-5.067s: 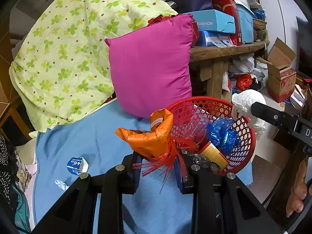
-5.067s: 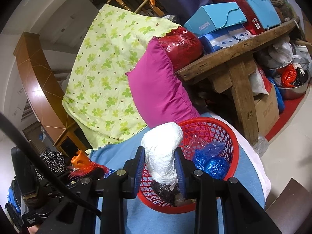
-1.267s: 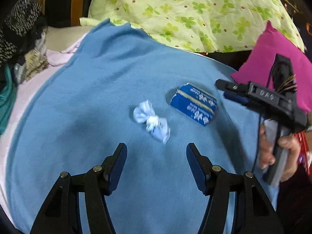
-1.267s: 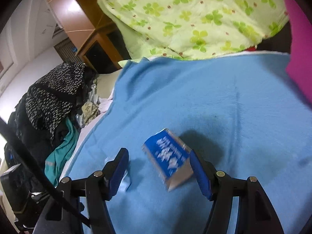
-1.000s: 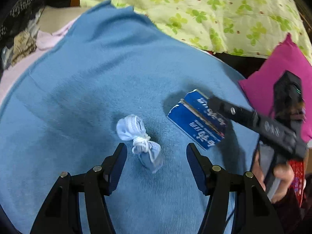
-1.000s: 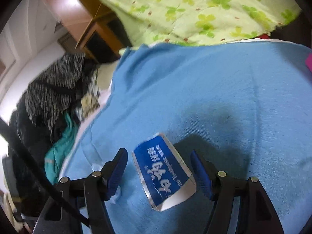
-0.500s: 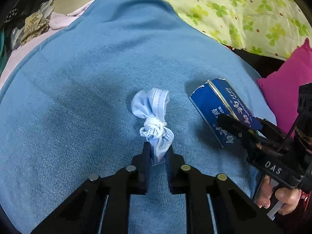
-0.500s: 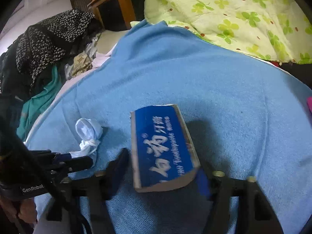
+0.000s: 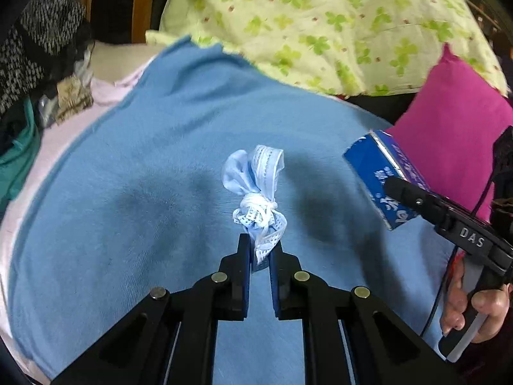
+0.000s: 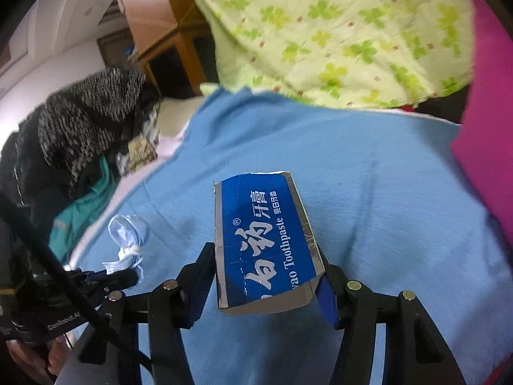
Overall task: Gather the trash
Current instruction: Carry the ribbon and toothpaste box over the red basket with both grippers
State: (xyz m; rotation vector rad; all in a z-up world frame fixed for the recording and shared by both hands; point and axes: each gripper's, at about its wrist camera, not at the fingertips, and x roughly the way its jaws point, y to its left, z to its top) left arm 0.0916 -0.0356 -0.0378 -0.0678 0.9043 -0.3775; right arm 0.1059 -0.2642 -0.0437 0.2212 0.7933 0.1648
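My left gripper (image 9: 259, 250) is shut on the lower end of a knotted pale blue face mask (image 9: 256, 189) and holds it just above the blue blanket (image 9: 134, 192). The mask also shows in the right wrist view (image 10: 128, 234), in the left gripper's fingers (image 10: 118, 277). My right gripper (image 10: 266, 276) is shut on a blue toothpaste box (image 10: 266, 240) and holds it above the blanket (image 10: 368, 186). The box also shows at the right of the left wrist view (image 9: 384, 179). The red trash basket is out of view.
A magenta pillow (image 9: 455, 122) and a green clover-print quilt (image 9: 320, 19) lie at the far side of the bed. A heap of dark clothes (image 10: 77, 128) lies at the left edge, by a wooden cabinet (image 9: 128, 9).
Five seconds ago both grippers held trash over the red basket. Since then they came to the bed, shut on the mask and the box, and lifted both off the blanket.
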